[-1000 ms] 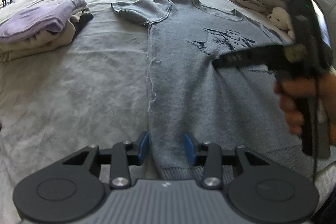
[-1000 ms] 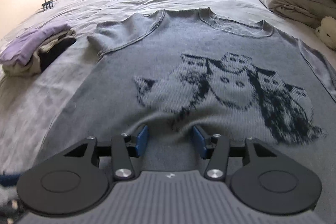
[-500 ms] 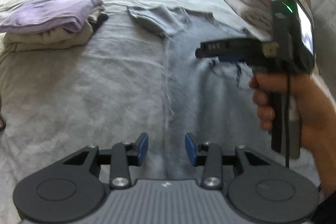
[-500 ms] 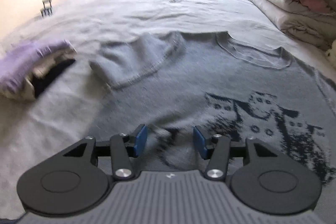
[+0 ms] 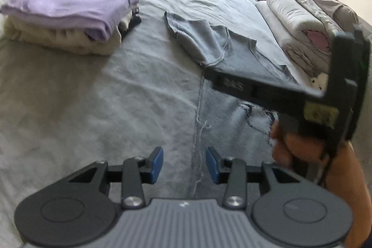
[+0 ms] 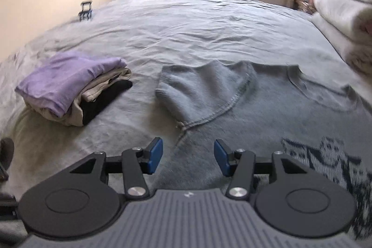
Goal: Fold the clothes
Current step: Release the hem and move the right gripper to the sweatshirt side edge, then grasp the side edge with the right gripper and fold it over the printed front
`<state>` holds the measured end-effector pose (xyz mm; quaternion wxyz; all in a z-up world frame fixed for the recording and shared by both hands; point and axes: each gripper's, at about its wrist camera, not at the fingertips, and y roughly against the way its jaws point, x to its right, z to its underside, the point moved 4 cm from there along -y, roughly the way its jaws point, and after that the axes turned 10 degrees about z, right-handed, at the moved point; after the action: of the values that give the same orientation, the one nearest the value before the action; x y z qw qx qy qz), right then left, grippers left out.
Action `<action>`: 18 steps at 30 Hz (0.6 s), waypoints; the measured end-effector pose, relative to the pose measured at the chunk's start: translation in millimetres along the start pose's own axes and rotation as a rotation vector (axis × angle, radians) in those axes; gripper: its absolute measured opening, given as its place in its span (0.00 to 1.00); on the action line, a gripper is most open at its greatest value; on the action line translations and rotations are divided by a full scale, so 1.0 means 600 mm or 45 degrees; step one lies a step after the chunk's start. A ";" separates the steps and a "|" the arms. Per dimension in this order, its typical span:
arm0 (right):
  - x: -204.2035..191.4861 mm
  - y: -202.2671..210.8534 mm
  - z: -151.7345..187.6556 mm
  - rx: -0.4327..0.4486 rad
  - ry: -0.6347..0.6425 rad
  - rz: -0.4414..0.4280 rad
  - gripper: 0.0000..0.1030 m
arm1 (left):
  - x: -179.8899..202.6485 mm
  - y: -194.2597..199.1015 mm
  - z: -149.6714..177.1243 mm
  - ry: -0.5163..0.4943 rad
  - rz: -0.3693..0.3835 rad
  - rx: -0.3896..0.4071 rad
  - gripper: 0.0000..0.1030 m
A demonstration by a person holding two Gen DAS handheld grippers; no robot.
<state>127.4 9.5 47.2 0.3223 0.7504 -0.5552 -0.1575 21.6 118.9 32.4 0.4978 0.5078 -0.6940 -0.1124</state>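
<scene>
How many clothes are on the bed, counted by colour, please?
Grey-blue sweater, spread flat: 1
Lilac folded garment, top of the pile: 1
Cream folded garment, below it: 1
Black folded garment, at the bottom: 1
Total: 4

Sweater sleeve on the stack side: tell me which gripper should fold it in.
Right, probably. The right gripper is open with the sleeve just beyond its fingertips. The left gripper, also open, hangs farther back over the sweater side seam.
</scene>
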 end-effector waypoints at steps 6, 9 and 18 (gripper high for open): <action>-0.032 -0.033 -0.052 0.016 0.156 0.007 0.52 | -0.017 -0.005 -0.004 0.090 0.033 -0.009 0.40; -0.048 -0.063 -0.076 -0.004 0.180 -0.015 0.52 | -0.022 -0.010 -0.004 0.126 0.047 -0.026 0.40; -0.063 -0.139 -0.079 -0.093 0.169 0.135 0.12 | -0.042 -0.011 -0.014 0.150 0.019 -0.015 0.40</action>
<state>203.9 74.3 23.2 0.3934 0.7166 -0.5653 -0.1101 32.1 139.3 17.7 0.5418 0.5054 -0.6665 -0.0827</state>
